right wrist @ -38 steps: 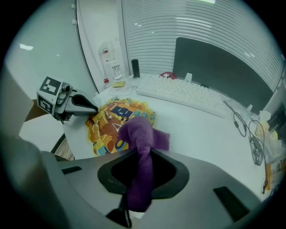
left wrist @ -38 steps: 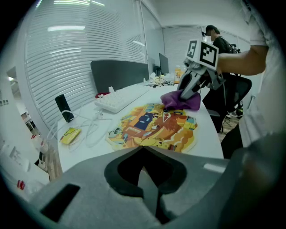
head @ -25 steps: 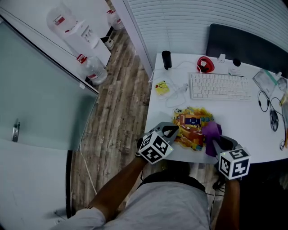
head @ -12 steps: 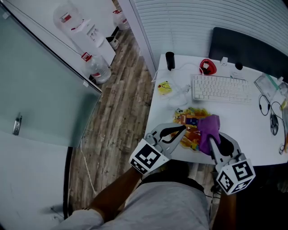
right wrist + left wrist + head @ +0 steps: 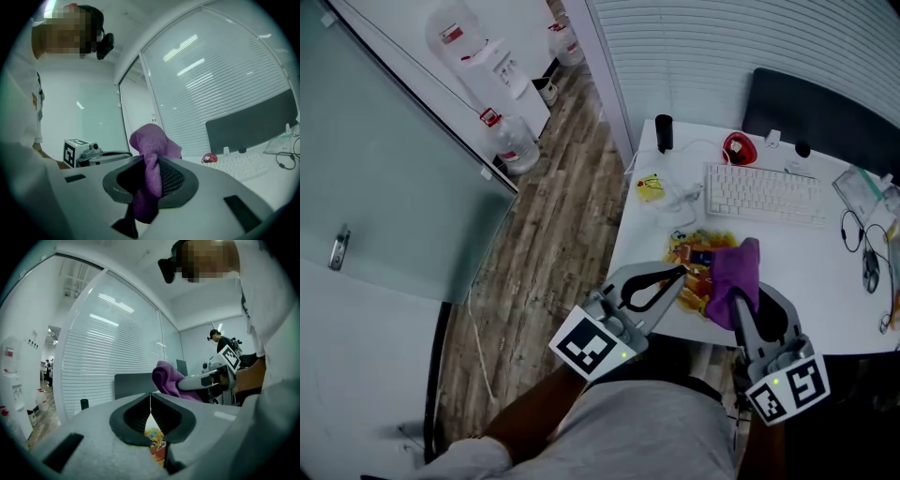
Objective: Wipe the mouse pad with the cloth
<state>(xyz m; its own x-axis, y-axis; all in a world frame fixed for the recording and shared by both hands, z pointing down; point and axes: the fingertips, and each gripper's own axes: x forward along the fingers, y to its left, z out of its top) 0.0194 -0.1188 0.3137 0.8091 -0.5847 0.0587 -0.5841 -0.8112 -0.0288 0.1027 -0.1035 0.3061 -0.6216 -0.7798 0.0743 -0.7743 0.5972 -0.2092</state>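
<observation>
Two hand-held grippers at the pad, cloth in the right one

Most of the near side of the white table is taken up by the colourful mouse pad, with a keyboard beyond the pad. The purple cloth lies bunched over the pad's right part. Whether it presses on the pad or hangs just above it, the head view cannot settle.

The right hand-held gripper comes in from the pad's near right side. Its jaws are clamped on a fold of the cloth, which stands up above them and trails below. The left hand-held gripper sits at the pad's near left edge. Its jaws are closed tip to tip with nothing pinched between them.

The step in hand looks like the wipe itself, at or near its start. The next move probably calls for lowering the cloth flat onto the pad and sweeping it across. The left tips would need to bear down on the pad's edge so it does not slide.

Only the head view gives the layout on the table. The right gripper view alone shows how deep the cloth sits in the jaws. The left gripper view shows its tips meeting, with a sliver of pad print in the gap beneath them.
</observation>
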